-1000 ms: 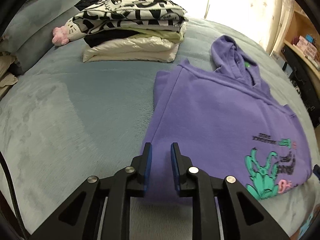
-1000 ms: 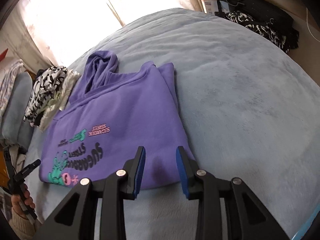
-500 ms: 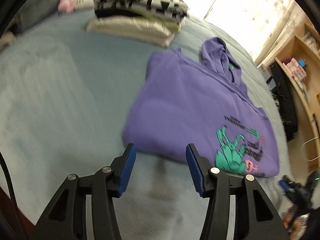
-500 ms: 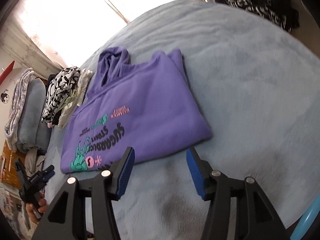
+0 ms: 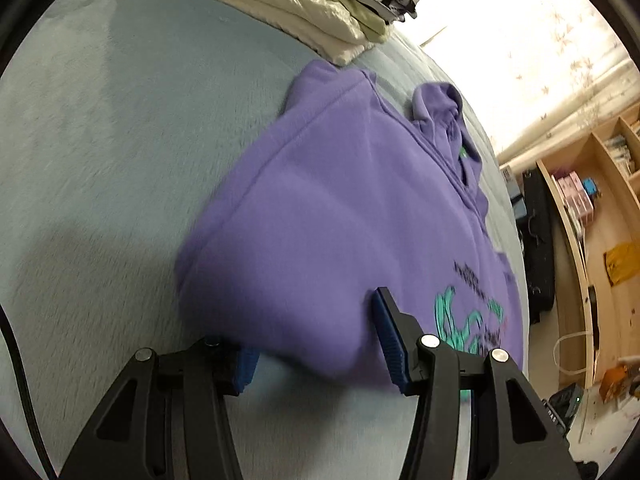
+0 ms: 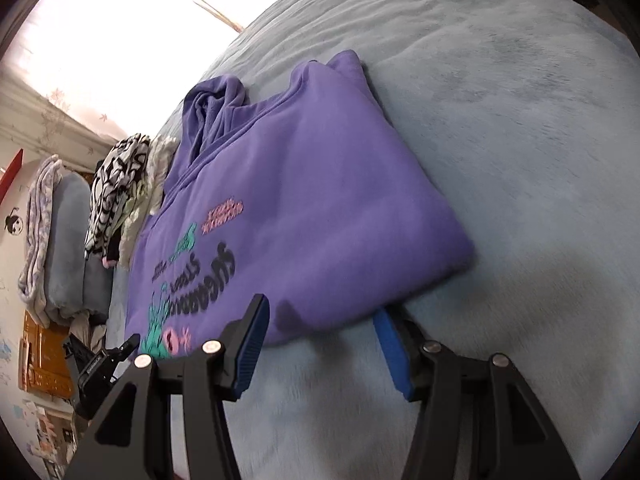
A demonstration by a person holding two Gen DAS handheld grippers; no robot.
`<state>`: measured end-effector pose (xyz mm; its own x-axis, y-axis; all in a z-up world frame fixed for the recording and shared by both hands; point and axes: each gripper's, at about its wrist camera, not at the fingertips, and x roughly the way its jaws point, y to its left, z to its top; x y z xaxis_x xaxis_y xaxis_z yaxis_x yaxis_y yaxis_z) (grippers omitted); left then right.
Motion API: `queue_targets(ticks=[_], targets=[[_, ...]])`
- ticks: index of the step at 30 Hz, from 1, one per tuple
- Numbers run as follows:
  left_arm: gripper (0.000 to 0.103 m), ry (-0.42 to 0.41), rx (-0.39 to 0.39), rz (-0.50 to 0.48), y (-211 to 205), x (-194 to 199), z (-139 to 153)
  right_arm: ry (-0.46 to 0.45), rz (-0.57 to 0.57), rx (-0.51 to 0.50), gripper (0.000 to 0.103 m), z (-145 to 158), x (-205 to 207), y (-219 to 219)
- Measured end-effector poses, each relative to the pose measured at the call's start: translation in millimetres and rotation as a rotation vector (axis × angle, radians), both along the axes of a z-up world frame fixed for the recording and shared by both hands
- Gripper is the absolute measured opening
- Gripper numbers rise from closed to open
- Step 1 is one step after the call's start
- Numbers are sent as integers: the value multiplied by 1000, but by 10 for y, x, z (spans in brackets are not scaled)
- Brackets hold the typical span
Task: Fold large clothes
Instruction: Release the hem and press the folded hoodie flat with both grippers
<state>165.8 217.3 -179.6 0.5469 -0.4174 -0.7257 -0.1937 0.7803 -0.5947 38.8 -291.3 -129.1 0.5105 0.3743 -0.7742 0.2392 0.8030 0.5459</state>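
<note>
change: both tongs spread wider than a second ago and dropped to the near hem; earlier nearly closed and hovering above the cloth
left tongs point(image 5: 316, 340): open; hem corner of purple hoodie point(image 5: 352, 216) sits between the pads, no squeeze visible; left pad tucked low at the bed surface, right pad up on the cloth
right tongs point(image 6: 320, 344): open; straddling the other hem corner; left pad on top of the cloth, right pad just beside the folded side edge; no pinch yet
hoodie: flat on grey-blue bed point(image 6: 520, 120); sleeves already folded in, body a neat rectangle; hood point(image 6: 216, 108) at far end; print facing up
meaning: probably set-up for the final fold, hem up toward hood; needs closing on both corners first
edges: near hem close to the bed's near edge; side folds thick, several layers, may slip out of a shallow bite
room: wide bare bed on the right side; stack of folded clothes point(image 5: 320, 4) just beyond the hoodie's far left corner, near but apart; fold path toward hood looks clear
</note>
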Motion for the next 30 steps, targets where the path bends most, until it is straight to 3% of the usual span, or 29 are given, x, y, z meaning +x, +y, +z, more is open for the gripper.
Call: queue_targets(ticks=[1,5,6,8,11,18,25,30], targets=[[49,-7,5,16,1,27,2,-2,-5,2,54,-19,36,2],[19,-53,63,48,-40,40,79,-20,-31,-20,52,-68,155,35],[16,-66,83,48,-66,32,112,-27,-31,-36,47,-59,170,49],[14,-101,148,59,-152,-24,211,-39,-27,-84,21,-27,189,68],[12,-154,205,67,-217,-140,376,-68,-37,-69,13,36,152,10],[12,-204,261,60,-277,-515,578,-121,-19,-139,11,293,33,-6],[12,-153,283,42,-248,-740,558,-98,12,-163,11,374,-254,-74],[13,-96,273,24,-195,-647,439,-55,23,-179,11,260,-333,-62]])
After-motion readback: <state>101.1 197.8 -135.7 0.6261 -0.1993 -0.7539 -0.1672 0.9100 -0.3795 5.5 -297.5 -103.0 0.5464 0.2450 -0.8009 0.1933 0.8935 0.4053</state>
